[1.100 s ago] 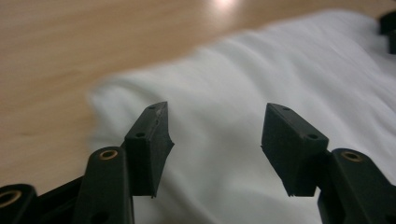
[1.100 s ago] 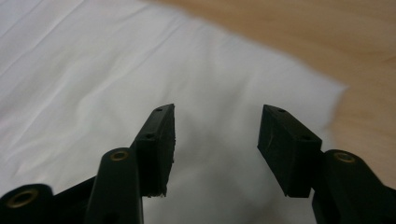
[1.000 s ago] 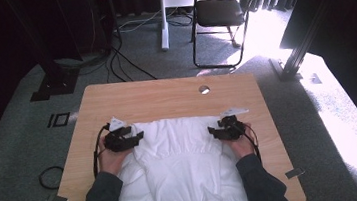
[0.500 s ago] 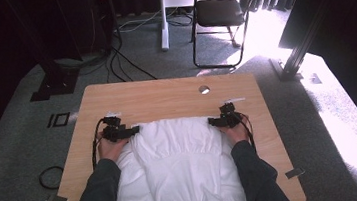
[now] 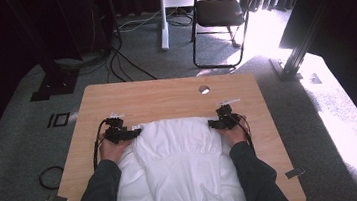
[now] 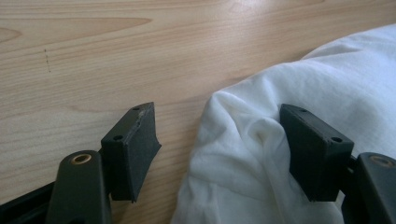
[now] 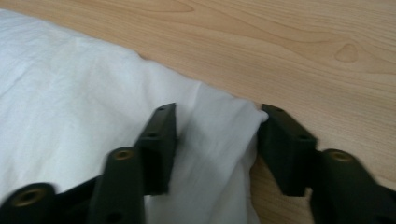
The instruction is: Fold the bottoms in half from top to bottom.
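I find no lettering, label, brand, number or sign that I can read anywhere here.

Dark grey sleeves cover both forearms. Each black tool has 2 blocky pads with small screw holes. Black cables trail back.

We count one white garment on one wooden tabletop, two grippers, left and right, one black chair and one white post beyond.
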Action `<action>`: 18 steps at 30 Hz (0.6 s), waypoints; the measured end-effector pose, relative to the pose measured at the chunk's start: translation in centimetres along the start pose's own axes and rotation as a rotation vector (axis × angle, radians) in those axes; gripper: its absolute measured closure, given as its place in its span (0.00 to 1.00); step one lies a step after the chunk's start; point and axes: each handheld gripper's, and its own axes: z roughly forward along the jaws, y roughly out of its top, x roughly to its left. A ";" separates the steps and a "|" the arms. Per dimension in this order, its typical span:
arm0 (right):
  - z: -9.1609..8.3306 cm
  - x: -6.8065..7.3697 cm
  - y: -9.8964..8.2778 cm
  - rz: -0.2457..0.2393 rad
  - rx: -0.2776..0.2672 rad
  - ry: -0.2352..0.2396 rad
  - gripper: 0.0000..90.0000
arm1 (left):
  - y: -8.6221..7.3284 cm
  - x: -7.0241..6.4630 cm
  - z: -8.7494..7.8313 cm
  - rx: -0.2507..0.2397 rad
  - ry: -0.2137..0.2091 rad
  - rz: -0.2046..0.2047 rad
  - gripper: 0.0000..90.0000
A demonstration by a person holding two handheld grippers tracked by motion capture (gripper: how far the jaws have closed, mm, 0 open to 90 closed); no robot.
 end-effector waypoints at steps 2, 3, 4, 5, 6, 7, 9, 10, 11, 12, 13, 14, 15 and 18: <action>0.0 0.1 0.1 -0.003 0.011 0.019 0.77 | 0.0 -0.3 -0.1 0.016 -0.007 0.017 0.48; -0.1 0.2 0.2 -0.007 0.021 0.033 0.83 | 0.0 -0.5 -0.1 0.027 -0.033 0.026 0.61; 0.0 0.3 0.2 -0.015 0.026 0.043 0.87 | 0.0 -0.5 0.0 0.034 -0.052 0.026 0.72; -0.1 0.3 0.2 -0.022 0.027 0.044 0.91 | 0.0 -0.5 -0.1 0.026 -0.057 0.023 0.79; -0.1 0.4 0.3 -0.029 0.027 0.037 0.92 | 0.1 -0.4 -0.3 0.016 -0.051 0.020 0.87; -0.2 0.4 0.3 -0.034 0.023 0.028 0.93 | 0.2 -0.2 -0.7 -0.007 -0.050 0.011 0.92; -0.8 0.2 0.5 -0.030 0.000 0.021 0.94 | 0.6 0.3 -1.8 -0.060 -0.069 -0.011 0.94; -1.2 -0.1 0.7 -0.032 -0.023 0.027 0.94 | 1.0 0.3 -2.4 -0.081 -0.077 -0.006 0.95; -1.7 -0.3 1.0 -0.029 -0.048 0.040 0.94 | 1.4 0.2 -2.9 -0.093 -0.074 0.016 0.95; -2.2 -0.4 1.3 -0.038 -0.072 0.048 0.94 | 1.9 0.0 -3.3 -0.107 -0.072 0.036 0.95; -2.8 -0.5 1.7 -0.048 -0.094 0.045 0.94 | 2.4 -0.2 -3.8 -0.124 -0.074 0.044 0.95; -3.4 -0.5 2.1 -0.066 -0.120 0.036 0.94 | 3.0 -0.3 -4.2 -0.147 -0.079 0.043 0.95; -4.0 -0.5 2.5 -0.071 -0.140 0.027 0.94 | 3.5 -0.4 -4.7 -0.169 -0.084 0.048 0.95; -6.1 -0.5 3.9 -0.097 -0.223 0.002 0.94 | 5.2 -0.9 -6.0 -0.239 -0.098 0.059 0.95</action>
